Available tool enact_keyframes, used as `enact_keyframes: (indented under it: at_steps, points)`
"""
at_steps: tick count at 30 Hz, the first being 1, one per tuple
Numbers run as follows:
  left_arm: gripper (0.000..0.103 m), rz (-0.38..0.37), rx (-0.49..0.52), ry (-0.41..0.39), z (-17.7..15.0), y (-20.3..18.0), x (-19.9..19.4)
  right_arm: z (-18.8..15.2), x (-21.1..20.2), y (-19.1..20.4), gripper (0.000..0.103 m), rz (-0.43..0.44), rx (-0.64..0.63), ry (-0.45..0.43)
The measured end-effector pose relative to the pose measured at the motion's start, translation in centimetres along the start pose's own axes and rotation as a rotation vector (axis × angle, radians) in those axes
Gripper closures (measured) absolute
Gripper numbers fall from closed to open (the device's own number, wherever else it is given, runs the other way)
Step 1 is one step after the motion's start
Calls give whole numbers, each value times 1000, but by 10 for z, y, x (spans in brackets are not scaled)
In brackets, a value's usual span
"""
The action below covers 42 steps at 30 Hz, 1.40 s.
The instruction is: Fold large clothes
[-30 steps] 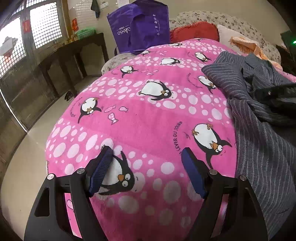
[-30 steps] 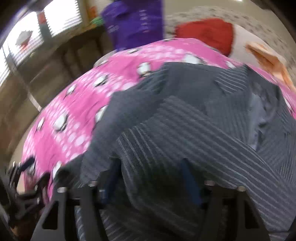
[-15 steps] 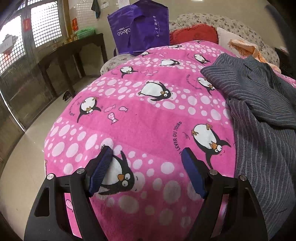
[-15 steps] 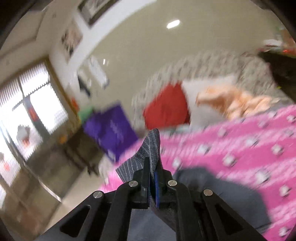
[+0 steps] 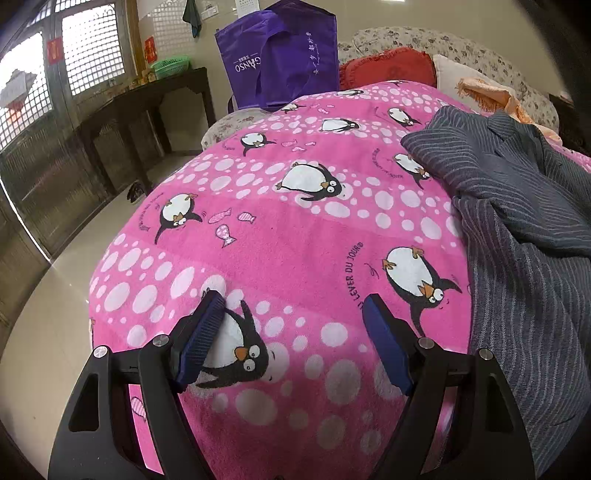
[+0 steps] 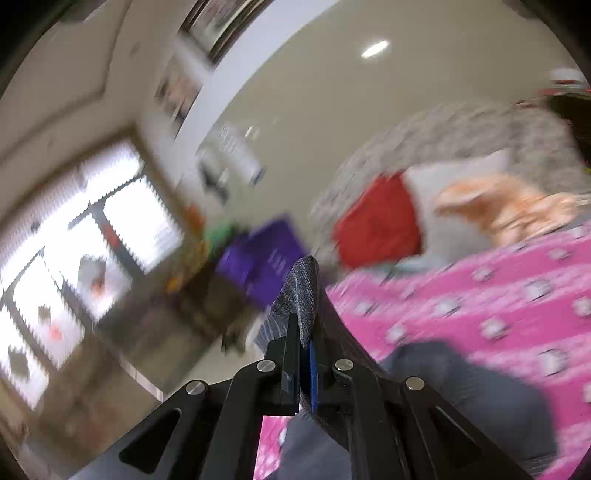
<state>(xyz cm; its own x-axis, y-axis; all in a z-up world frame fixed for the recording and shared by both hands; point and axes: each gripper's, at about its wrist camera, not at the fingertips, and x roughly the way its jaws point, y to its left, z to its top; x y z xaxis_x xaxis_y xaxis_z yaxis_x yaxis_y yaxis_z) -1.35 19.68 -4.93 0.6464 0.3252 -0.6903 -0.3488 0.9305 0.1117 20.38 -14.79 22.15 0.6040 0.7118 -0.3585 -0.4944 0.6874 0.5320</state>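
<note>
Purple bag (image 5: pixel 284 55) reads "GANSO"

At upper left, lattice windows (image 5: pixel 86 48) glow above a dark wooden console table (image 5: pixel 147 99) on a pale glossy floor (image 5: pixel 44 306), while beige walls (image 5: pixel 388 14) back a floral sofa (image 5: pixel 443 44) at upper right, and 1 ceiling light (image 6: pixel 375 49) shines.

Both wrists face bed (image 5: pixel 295 229) — headward.

Daylight enters through the lattice windows (image 5: pixel 85 55). The left wrist view is sharp, edges fisheye-curved. The right wrist view is motion-blurred.
</note>
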Motion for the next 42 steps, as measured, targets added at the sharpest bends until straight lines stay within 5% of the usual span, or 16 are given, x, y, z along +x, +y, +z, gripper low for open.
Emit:
enact_keyframes:
  at_steps: [3, 6, 7, 8, 9, 12, 14, 19, 22, 24, 26, 28, 30, 32, 36, 42]
  points:
    - [24, 6, 5, 1, 0, -1, 0, -56, 78, 43, 100, 17, -99, 98]
    - [24, 9, 9, 4, 0, -1, 0, -126, 146, 66, 93, -106, -250, 188]
    - [24, 11, 11, 5, 0, -2, 0, -147, 164, 66, 65, -138, -281, 265]
    - [24, 14, 14, 6, 1, -2, -1, -162, 175, 62, 52, -147, -280, 335]
    - [24, 16, 18, 7, 1, -2, -1, -177, 179, 56, 53, -150, -256, 387]
    - [25, 16, 31, 30, 9, -3, -5, -191, 148, 43, 47, -148, -222, 392]
    - [25, -10, -27, 11, 24, 3, -14, -193, 110, 30, 35, -169, -227, 372]
    - [25, -144, -96, -56, 90, -16, -32, -186, 22, -55, 37, -465, -296, 321]
    - [25, -255, -55, -125, 133, -58, -40, -198, 2, -119, 44, -428, -181, 529]
    - [25, -348, -27, -158, 161, -94, -42, -233, -9, -130, 43, -365, -237, 671]
    - [26, -390, 13, -127, 176, -127, -35, -247, -23, -120, 35, -376, -349, 634]
    - [37, -385, 85, -45, 174, -163, -7, -254, -33, -126, 24, -373, -290, 625]
    - [53, -335, 130, 93, 156, -177, 27, -257, -40, -134, 23, -376, -228, 593]
    - [56, -297, 126, 229, 117, -169, 56, -257, -49, -134, 23, -377, -209, 571]
    - [57, -276, 249, 67, 83, -165, 27, -243, -67, -127, 26, -342, -215, 567]
    - [56, -298, 200, 72, 92, -161, 39, -175, -81, -124, 27, -306, -7, 264]
